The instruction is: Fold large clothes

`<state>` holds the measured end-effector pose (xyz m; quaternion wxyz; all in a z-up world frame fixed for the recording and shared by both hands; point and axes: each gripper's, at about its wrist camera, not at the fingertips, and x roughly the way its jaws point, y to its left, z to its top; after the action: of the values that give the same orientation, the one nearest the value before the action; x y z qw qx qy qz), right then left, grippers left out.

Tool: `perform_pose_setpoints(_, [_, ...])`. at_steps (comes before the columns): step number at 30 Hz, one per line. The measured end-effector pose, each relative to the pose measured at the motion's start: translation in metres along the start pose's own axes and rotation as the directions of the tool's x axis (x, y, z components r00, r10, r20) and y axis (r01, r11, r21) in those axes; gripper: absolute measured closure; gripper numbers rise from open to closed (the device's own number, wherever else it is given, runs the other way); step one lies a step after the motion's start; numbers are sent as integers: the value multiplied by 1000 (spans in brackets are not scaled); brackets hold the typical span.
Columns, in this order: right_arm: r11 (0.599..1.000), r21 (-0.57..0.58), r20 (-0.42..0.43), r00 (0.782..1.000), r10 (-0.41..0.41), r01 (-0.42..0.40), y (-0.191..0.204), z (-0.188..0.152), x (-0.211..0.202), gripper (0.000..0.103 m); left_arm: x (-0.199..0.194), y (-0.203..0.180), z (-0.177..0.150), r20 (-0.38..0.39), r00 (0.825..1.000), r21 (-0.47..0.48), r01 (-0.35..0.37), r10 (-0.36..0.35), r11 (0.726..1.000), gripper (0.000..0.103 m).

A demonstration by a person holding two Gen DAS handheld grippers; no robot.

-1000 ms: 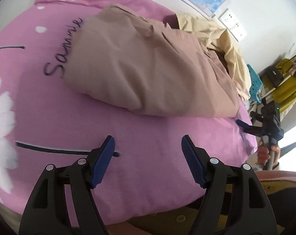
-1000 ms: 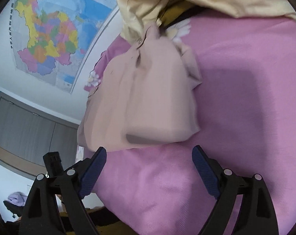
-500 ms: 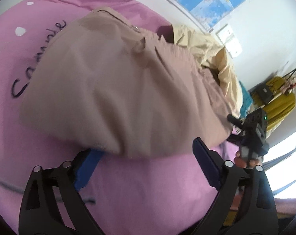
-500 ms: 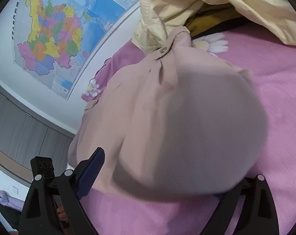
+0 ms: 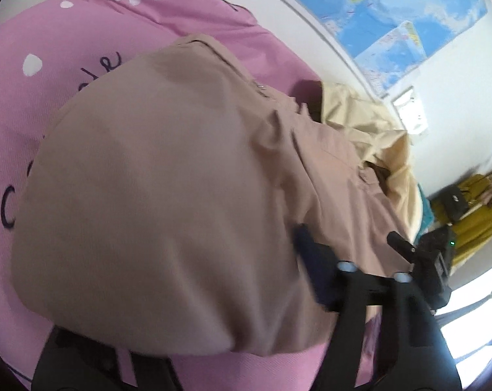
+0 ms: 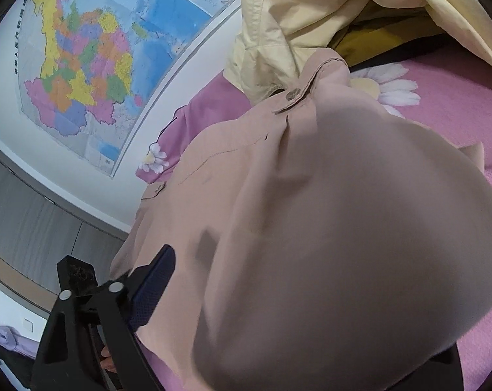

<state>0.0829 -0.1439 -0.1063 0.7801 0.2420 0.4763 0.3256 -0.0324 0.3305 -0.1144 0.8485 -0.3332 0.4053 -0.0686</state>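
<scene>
Tan shirt (image 5: pixel 167 202) lies on the pink bedspread (image 5: pixel 24 104) below a wall map (image 6: pixel 89 52); both claws, now closer, straddle its hem, closure unclear.

The folded shirt (image 5: pixel 167 195) lies on the bed (image 5: pixel 34 104); another shirt (image 5: pixel 360 120) is bunched behind it, upper right.

Two wrist cameras, both pressed close against the same garment from opposite ends.

The left wrist view looks low across the pink flower-printed bedspread (image 5: pixel 34 104) toward the wall map, the folded tan cloth garment (image 5: pixel 167 195) filling the frame; the right wrist view faces the coloured wall map (image 6: pixel 89 65) and grey wardrobe doors, the garment (image 6: pixel 343 244) bulging against the lens. Both share the garment, the crumpled pale yellow garment (image 5: pixel 353 114) (image 6: pixel 294 9), the bedspread and the map.
</scene>
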Motion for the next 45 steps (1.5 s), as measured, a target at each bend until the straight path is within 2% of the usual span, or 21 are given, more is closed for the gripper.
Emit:
perform_pose_setpoints(2, [1000, 6, -1, 1000, -3, 3, -3, 3, 3, 31, 2, 5, 5, -6, 1000, -41, 28, -28, 999, 46])
perform_pose_setpoints(3, [1000, 13, 4, 1000, 3, -3, -4, 4, 4, 32, 2, 7, 7, -10, 999, -57, 46, -47, 997, 38])
perform_pose_setpoints(5, [1000, 25, 11, 1000, 19, -19, -6, 6, 4, 31, 3, 7, 9, -11, 996, -73, 88, -89, 993, 28])
perform_pose_setpoints(11, [999, 31, 24, 999, 28, -29, -2, 12, 9, 22, 12, -3, 14, -4, 998, -42, 56, -57, 998, 23])
perform_pose_setpoints(13, [999, 32, 20, 999, 25, -25, -1, 13, 11, 23, 13, -3, 16, -3, 999, -41, 36, -36, 998, 30])
perform_pose_setpoints(14, [999, 36, 16, 1000, 18, -18, -2, 14, 12, 29, 14, -3, 16, -6, 1000, -36, 19, -19, 999, 36])
perform_pose_setpoints(17, [997, 73, -13, 999, 29, -28, -12, 14, 17, 67, 13, 2, 18, -17, 1000, -47, -1, 0, 999, 48])
perform_pose_setpoints(18, [994, 98, -15, 999, 48, -46, -19, 14, 18, 73, 14, 3, 19, -18, 1000, -51, -4, 3, 999, 56])
perform_pose_setpoints(20, [992, 107, -12, 998, 69, -67, -23, 14, 17, 76, 15, 7, 20, -26, 1000, -65, -2, 1, 998, 63])
perform_pose_setpoints(23, [992, 101, -16, 997, 80, -78, -24, 14, 17, 76, 16, 6, 20, -19, 1000, -51, -8, 7, 999, 64])
perform_pose_setpoints(25, [990, 112, -18, 995, 93, -91, -25, 16, 17, 74, 17, 7, 21, -23, 1000, -66, 12, -14, 998, 60])
perform_pose_setpoints(27, [987, 121, -24, 994, 109, -106, -25, 18, 18, 70, 17, 10, 23, -21, 998, -90, 49, -51, 995, 49])
perform_pose_setpoints(29, [987, 124, -27, 994, 106, -102, -26, 19, 19, 70, 19, 9, 25, -19, 998, -95, 59, -61, 994, 47])
perform_pose_setpoints(31, [987, 118, -27, 994, 108, -104, -25, 20, 20, 71, 21, 5, 26, -18, 999, -72, 40, -42, 997, 50])
perform_pose_setpoints(33, [989, 109, -31, 994, 108, -104, -25, 20, 21, 76, 23, 4, 26, -19, 1000, -56, 7, -8, 998, 62])
perform_pose_setpoints(34, [989, 106, -37, 993, 111, -107, -25, 20, 22, 80, 23, 5, 26, -22, 1000, -57, 7, -8, 998, 64])
perform_pose_setpoints(39, [992, 63, -27, 994, 110, -108, -16, 20, 18, 87, 22, 7, 27, -40, 999, -74, 25, -28, 997, 80])
perform_pose_setpoints(45, [992, -11, -14, 992, 128, -128, 7, 24, 6, 89, 10, -7, 29, -32, 998, -25, 43, -44, 999, 87])
